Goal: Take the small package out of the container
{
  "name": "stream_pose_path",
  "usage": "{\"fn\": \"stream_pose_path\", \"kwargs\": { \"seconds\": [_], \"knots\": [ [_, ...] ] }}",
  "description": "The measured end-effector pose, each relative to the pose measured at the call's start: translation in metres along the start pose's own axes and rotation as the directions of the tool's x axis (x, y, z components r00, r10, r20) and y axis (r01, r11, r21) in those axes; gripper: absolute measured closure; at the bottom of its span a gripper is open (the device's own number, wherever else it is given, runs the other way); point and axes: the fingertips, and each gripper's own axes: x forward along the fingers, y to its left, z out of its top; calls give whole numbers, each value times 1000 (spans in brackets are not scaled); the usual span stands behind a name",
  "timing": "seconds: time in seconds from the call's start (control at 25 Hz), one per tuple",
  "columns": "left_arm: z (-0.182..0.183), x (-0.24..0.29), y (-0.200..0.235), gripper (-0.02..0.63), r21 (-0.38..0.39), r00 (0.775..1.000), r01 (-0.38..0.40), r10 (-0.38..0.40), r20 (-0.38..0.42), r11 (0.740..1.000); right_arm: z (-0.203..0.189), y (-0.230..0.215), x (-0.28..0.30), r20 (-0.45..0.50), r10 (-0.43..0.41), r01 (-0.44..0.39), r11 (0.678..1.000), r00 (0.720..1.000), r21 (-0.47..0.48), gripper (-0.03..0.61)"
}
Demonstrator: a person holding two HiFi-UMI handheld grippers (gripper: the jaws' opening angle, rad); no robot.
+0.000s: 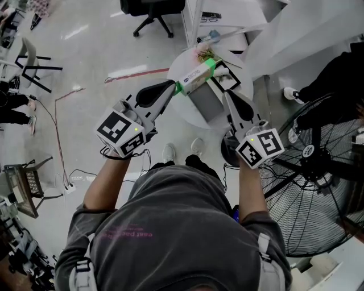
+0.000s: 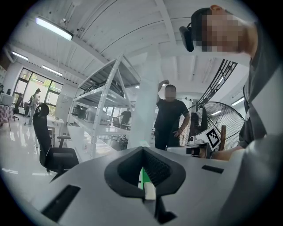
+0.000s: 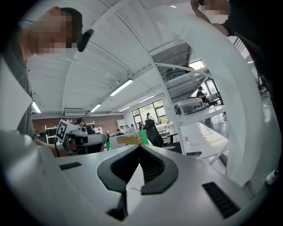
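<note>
In the head view, the small package (image 1: 197, 74), a white pack with green bands, hangs over the round white table (image 1: 177, 102). My left gripper (image 1: 176, 86) is shut on its near end. In the left gripper view, the green-and-white package (image 2: 144, 181) shows between the closed pads of the left gripper (image 2: 142, 152). The grey container (image 1: 206, 101) lies just below the package. My right gripper (image 1: 227, 94) is shut on its right edge. In the right gripper view, a thin pale sheet of the container (image 3: 134, 187) is pinched in the right gripper (image 3: 139, 151).
A large floor fan (image 1: 318, 170) stands close on the right. A person (image 1: 335, 74) stands beyond it, and is also in the left gripper view as a person in black (image 2: 170, 115). An office chair (image 1: 151, 11) and shelving are at the back. Cables cross the floor (image 1: 60, 122) on the left.
</note>
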Motion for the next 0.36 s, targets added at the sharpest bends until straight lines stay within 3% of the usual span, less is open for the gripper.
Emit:
{"fn": "stream_pose_path", "kwargs": {
  "seconds": [0.36],
  "knots": [
    [-5, 3, -2, 600, -16, 1000, -6, 5, -13, 1000, -7, -6, -4, -11, -10, 10, 1000, 1000, -4, 558]
  ]
}}
